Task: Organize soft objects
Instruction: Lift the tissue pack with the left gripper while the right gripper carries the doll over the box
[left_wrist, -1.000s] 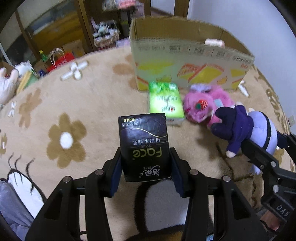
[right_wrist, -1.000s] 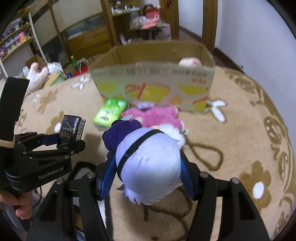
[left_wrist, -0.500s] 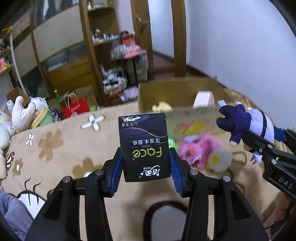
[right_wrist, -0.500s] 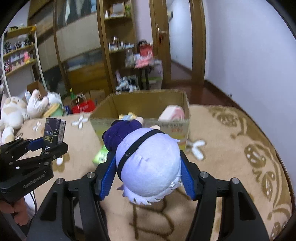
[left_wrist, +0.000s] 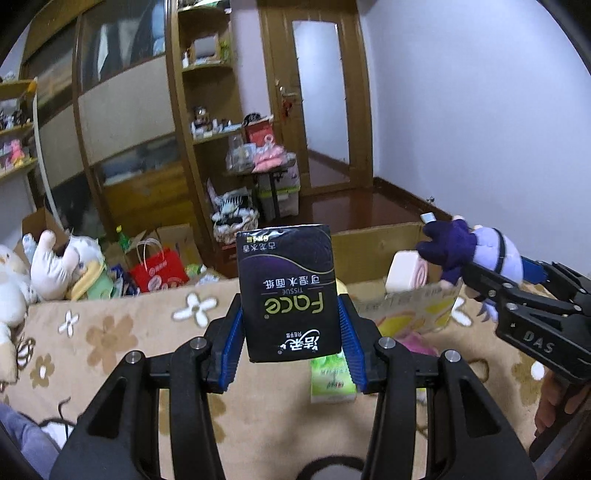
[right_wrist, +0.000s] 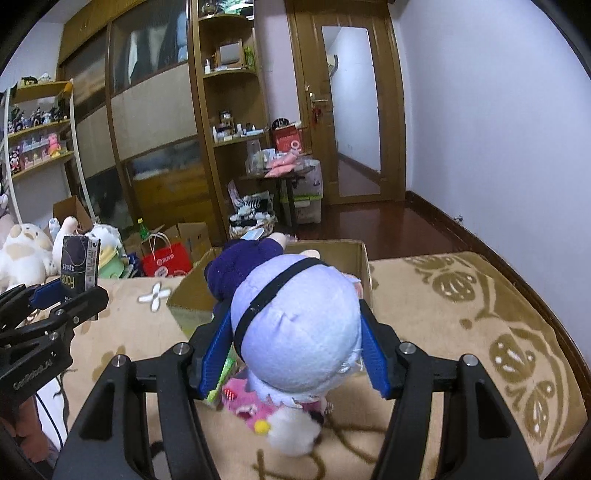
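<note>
My left gripper (left_wrist: 291, 338) is shut on a black tissue pack (left_wrist: 290, 291), held upright above the bed. The right gripper (right_wrist: 295, 354) is shut on a lilac and purple plush doll (right_wrist: 295, 325), which also shows at the right of the left wrist view as the doll (left_wrist: 465, 247). Behind both stands an open cardboard box (left_wrist: 376, 251) with a pink roll-shaped plush (left_wrist: 406, 275) inside. A green tissue pack (left_wrist: 330, 380) and a pink plush (right_wrist: 251, 402) lie on the blanket in front of the box.
The beige flowered blanket (left_wrist: 110, 332) covers the bed. Beyond its far edge sit white plush toys (left_wrist: 48, 269), a red paper bag (left_wrist: 159, 269) and wooden shelves (left_wrist: 207, 129). A white wall (right_wrist: 498, 129) runs along the right side.
Both grippers have risen and tilted up with their loads. The view now looks over the box into the room, and the box's inside shows.
</note>
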